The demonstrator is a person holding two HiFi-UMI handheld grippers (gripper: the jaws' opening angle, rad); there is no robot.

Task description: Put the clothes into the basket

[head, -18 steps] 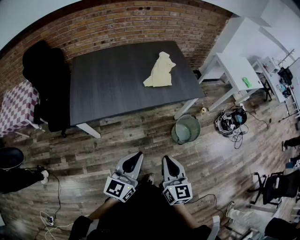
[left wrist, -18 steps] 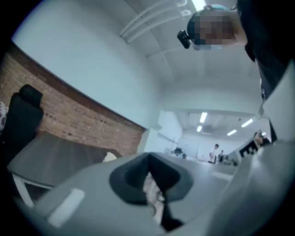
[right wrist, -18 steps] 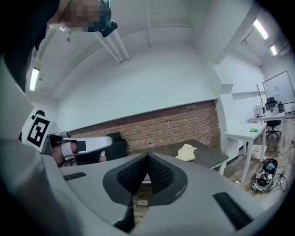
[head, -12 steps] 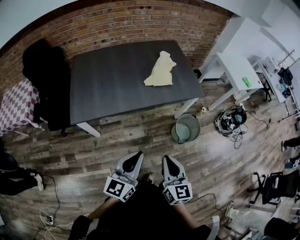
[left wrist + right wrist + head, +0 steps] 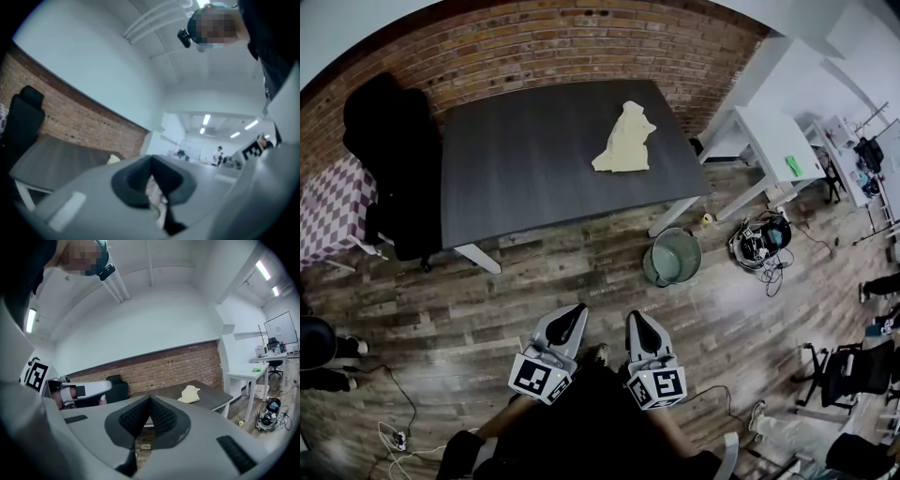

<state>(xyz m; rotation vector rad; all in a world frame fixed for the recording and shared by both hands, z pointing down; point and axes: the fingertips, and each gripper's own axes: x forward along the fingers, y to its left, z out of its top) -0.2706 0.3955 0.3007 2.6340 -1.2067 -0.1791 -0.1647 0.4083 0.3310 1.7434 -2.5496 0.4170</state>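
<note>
A dark grey table (image 5: 525, 164) is seen against the brick wall, and on its far right part a pale yellow garment (image 5: 623, 141) is laid, crumpled and loosely folded, with one end bunched up toward the wall. A round grey-green basket (image 5: 672, 258) is stood on the wooden floor just beside the table's front right leg, well apart from the garment. The left gripper (image 5: 151, 161) and the right gripper (image 5: 150, 400) are held side by side low over the floor, near the person and well short of the table. Both pairs of jaws are brought together at the tips, and nothing is held or touched by either.
</note>
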